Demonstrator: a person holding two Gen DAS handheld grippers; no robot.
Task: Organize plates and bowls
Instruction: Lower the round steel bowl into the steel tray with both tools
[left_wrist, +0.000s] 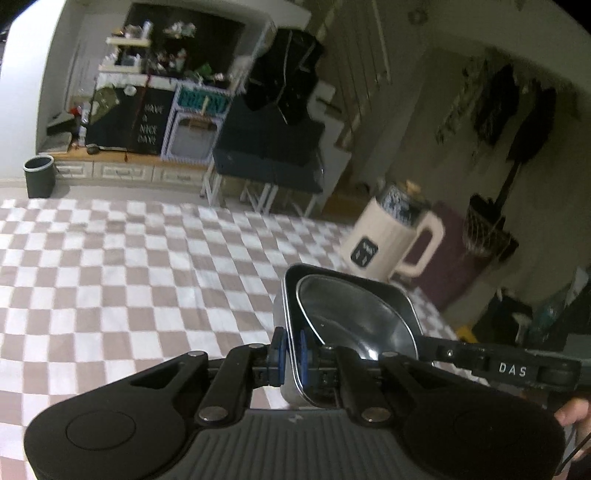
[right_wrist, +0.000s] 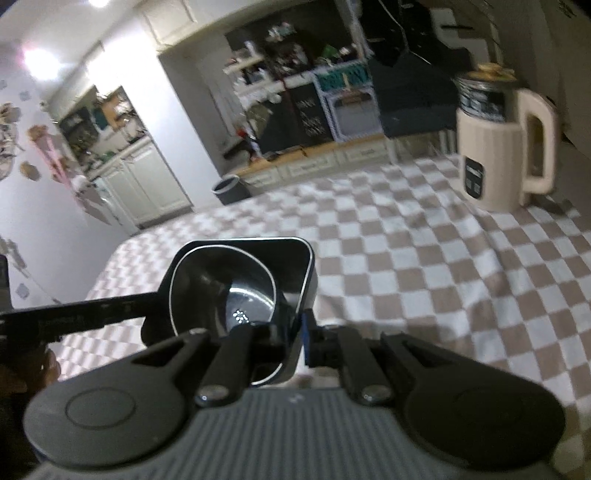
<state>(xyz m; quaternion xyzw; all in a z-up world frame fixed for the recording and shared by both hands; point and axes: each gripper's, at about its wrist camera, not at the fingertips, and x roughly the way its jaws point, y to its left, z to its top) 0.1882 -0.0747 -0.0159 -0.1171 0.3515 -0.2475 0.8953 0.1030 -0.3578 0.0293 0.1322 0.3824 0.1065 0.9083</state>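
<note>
A square steel container (left_wrist: 332, 270) with rounded corners hangs above the checkered tablecloth (left_wrist: 110, 277), and a round steel bowl (left_wrist: 354, 317) is nested inside it. My left gripper (left_wrist: 291, 354) is shut on the container's left wall, one blue pad on each side. In the right wrist view the same container (right_wrist: 309, 273) and bowl (right_wrist: 221, 284) sit close to the camera. My right gripper (right_wrist: 297, 332) is shut on the opposite wall. Each view shows the other gripper's black arm (left_wrist: 509, 369) (right_wrist: 74, 314) reaching in from the side.
A cream electric jug (left_wrist: 395, 236) (right_wrist: 502, 144) stands on the cloth at the far right. Beyond the table are a dark bin (left_wrist: 38, 175), low white drawers and a dark folding stand. A hand (left_wrist: 572, 410) shows at the right edge.
</note>
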